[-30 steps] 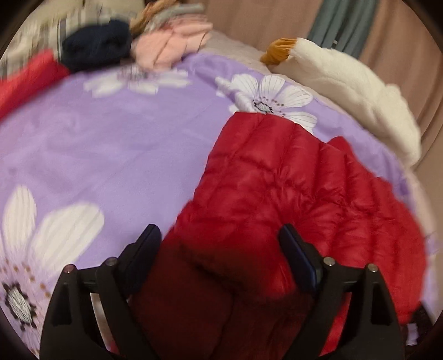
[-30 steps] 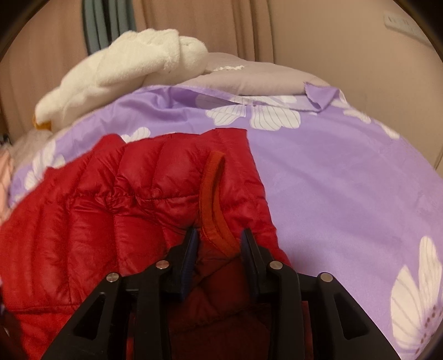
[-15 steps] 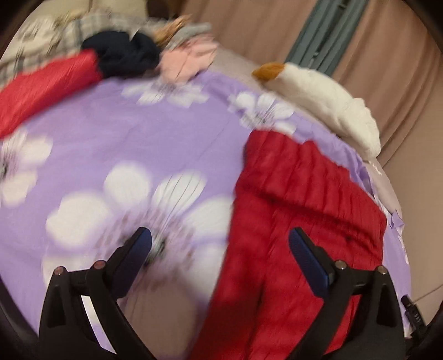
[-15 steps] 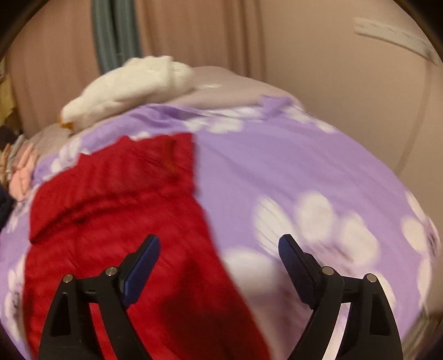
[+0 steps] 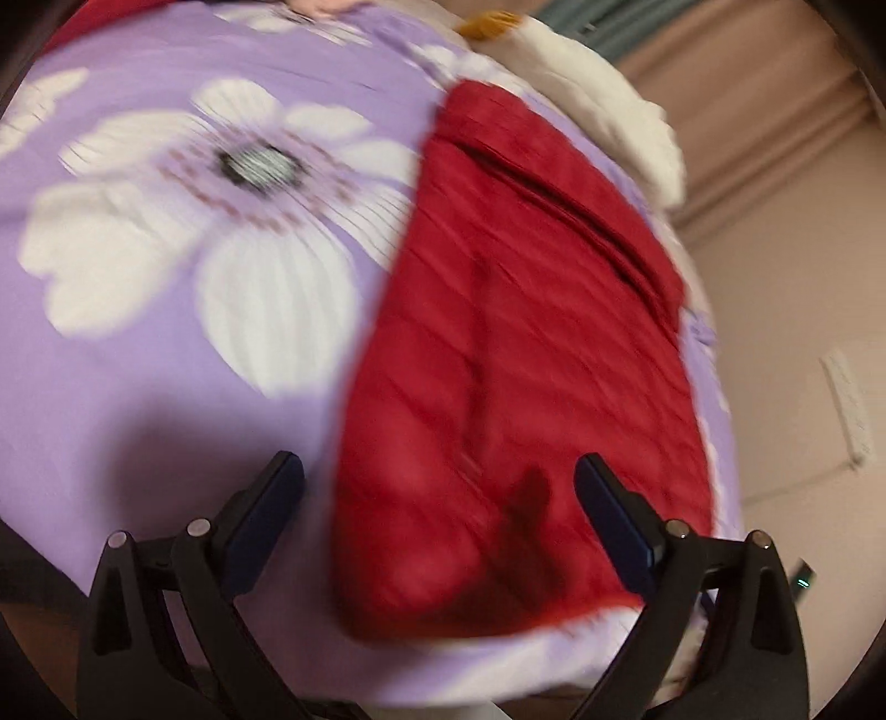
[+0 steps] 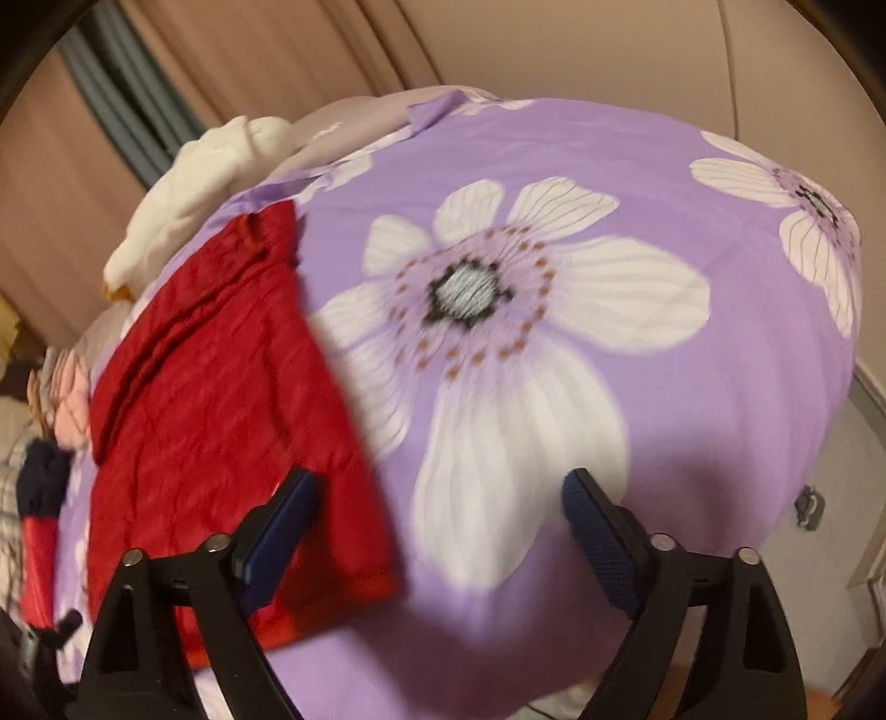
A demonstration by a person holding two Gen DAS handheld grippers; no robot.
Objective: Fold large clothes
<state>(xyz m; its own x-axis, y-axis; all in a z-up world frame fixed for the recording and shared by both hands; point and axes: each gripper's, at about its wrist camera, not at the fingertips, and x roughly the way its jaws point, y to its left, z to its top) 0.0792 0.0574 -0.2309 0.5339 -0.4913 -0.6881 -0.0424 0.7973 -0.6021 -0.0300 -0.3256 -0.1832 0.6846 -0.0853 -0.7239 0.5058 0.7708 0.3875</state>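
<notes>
A red quilted puffer jacket (image 5: 520,354) lies folded into a long flat shape on the purple flowered bedspread (image 5: 166,354). It also shows in the right wrist view (image 6: 221,410), at the left. My left gripper (image 5: 437,498) is open and empty, held above the jacket's near end. My right gripper (image 6: 437,509) is open and empty, above the bedspread (image 6: 554,387) just right of the jacket's near corner. Both views are blurred by motion.
A white fluffy garment (image 5: 603,94) lies at the bed's far edge behind the jacket. A pile of other clothes (image 6: 50,454) sits at the far left of the bed. Beige curtains (image 6: 277,50) and a wall stand behind the bed.
Both grippers have let go of the jacket and drawn back and up from it. The right gripper was shut on the jacket's collar one second ago and now stands open.
</notes>
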